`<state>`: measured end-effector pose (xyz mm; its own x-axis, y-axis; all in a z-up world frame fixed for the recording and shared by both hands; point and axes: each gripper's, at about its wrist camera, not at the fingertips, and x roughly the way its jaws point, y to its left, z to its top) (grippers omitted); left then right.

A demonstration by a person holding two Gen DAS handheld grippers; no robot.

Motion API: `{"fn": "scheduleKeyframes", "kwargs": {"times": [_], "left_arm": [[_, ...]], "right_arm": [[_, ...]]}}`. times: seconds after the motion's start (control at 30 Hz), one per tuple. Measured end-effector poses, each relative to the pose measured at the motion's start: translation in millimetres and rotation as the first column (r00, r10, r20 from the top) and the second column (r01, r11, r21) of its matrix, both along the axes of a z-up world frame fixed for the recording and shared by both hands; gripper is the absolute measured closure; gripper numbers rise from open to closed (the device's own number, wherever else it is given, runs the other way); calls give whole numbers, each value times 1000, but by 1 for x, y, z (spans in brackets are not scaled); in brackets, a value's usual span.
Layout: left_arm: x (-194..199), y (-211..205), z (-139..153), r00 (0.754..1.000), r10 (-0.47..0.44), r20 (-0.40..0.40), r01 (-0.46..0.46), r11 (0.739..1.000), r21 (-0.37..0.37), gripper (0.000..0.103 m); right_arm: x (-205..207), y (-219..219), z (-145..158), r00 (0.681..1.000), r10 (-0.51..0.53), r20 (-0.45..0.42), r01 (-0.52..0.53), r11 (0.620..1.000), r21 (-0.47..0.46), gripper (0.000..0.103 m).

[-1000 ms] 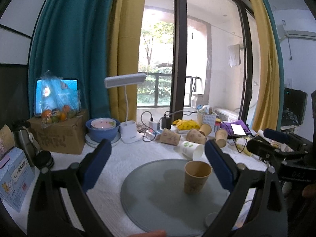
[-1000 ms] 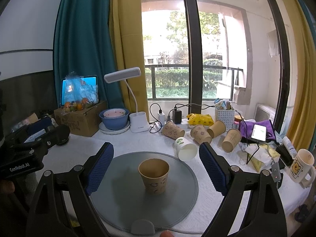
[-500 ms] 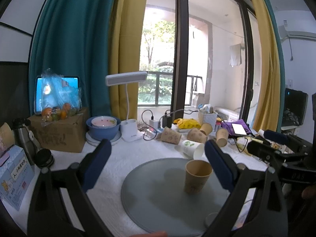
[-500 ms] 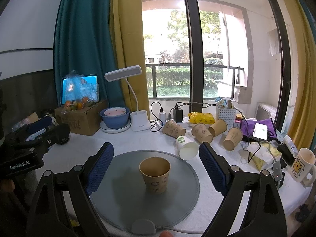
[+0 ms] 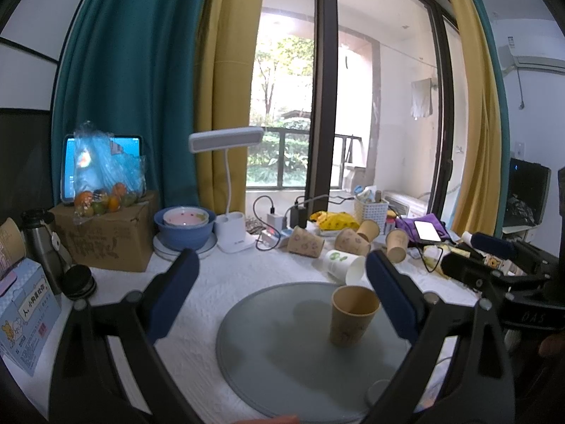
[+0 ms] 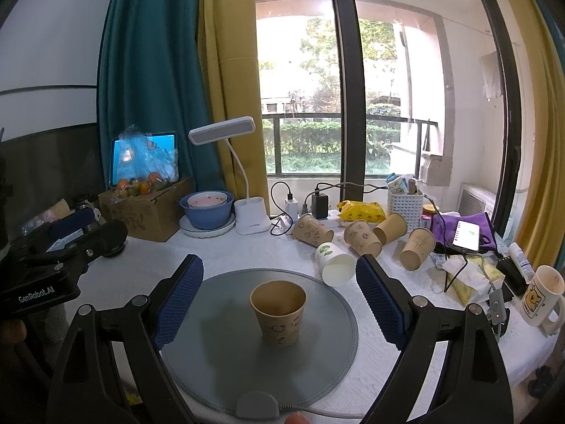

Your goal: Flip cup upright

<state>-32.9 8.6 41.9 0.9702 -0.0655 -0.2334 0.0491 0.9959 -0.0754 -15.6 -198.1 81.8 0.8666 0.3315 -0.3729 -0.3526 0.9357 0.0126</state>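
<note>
1. Brown paper cup (image 6: 279, 312): upright, mouth up, at frame centre on the grey round mat (image 6: 219, 346).
2. Right gripper (image 6: 279, 300): jaws spread wide, holding nothing, flanking the cup without contact.
3. Left gripper (image 5: 280, 293): jaws wide apart, empty; cup at its right.

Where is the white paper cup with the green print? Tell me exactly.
The white paper cup with green print lies on its side just beyond the round grey mat, right of centre in the right wrist view, before the tipped brown paper cups.

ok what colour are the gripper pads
Dark blue, textured pads; clearest in the right wrist view.
</note>
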Motion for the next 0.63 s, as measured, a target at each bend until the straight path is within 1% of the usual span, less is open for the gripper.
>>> {"fn": "scheduleKeyframes", "kwargs": {"times": [0.37,0.57,0.63], "left_arm": [[0,1,0,1000,0,0,0,1000,0,7],[0,1,-3,1000,2,-2,-3,1000,-8,7],[0,-1,-4,1000,14,10,-14,1000,3,7]], "right_arm": [[0,0,1,1000,0,0,0,1000,0,13],[-1,6,-6,1000,27,-2,-27,1000,-3,13],[1,7,-8,1000,29,-6,-29,999,-14,13]]}}
